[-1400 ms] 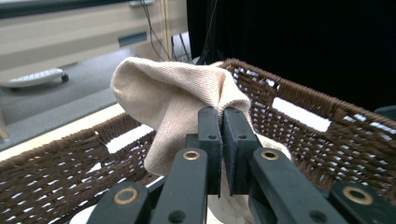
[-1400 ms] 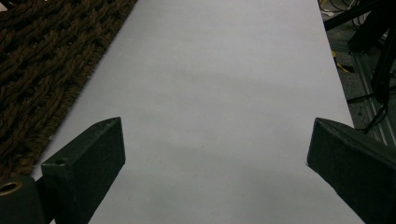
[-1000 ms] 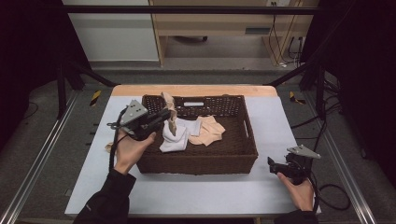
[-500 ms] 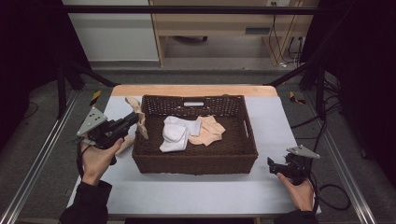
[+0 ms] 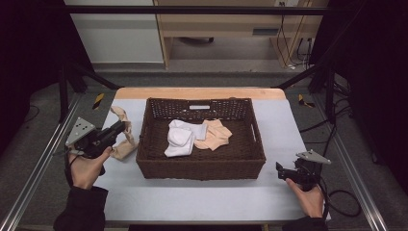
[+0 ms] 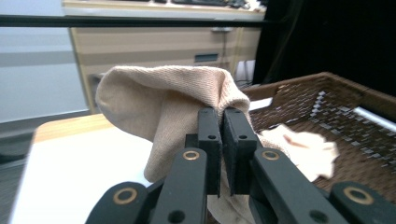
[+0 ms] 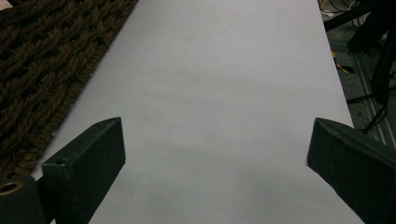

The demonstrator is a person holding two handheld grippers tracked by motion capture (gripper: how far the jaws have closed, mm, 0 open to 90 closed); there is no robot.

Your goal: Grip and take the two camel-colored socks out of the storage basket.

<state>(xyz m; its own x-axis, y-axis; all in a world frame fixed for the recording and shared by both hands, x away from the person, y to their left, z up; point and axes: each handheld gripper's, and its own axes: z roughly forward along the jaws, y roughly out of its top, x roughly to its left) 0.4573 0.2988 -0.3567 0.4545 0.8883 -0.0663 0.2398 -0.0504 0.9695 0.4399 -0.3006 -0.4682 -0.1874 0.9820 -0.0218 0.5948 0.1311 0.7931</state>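
Note:
A dark wicker basket [image 5: 199,166] stands in the middle of the white table. Inside it lie a white sock [image 5: 180,137] and a peach sock [image 5: 215,135]. My left gripper [image 5: 122,126] is left of the basket, shut on a beige sock [image 5: 125,144] that hangs down to the table beside the basket's left wall. In the left gripper view the beige sock [image 6: 168,107] drapes over my closed left gripper [image 6: 222,116], with the basket [image 6: 336,107] to the right. My right gripper [image 5: 280,168] rests at the table's front right, open, with bare table between its fingers [image 7: 88,158].
The basket's side wall [image 7: 42,70] runs along the left of the right gripper view. A wooden strip [image 5: 197,92] edges the table's far side. Metal frame rails [image 5: 43,163] flank the table on both sides, and cables [image 5: 341,197] lie on the floor at the right.
My left gripper has carried the beige sock out of the basket and leftward, down to the table beside it. The right gripper has stayed still.

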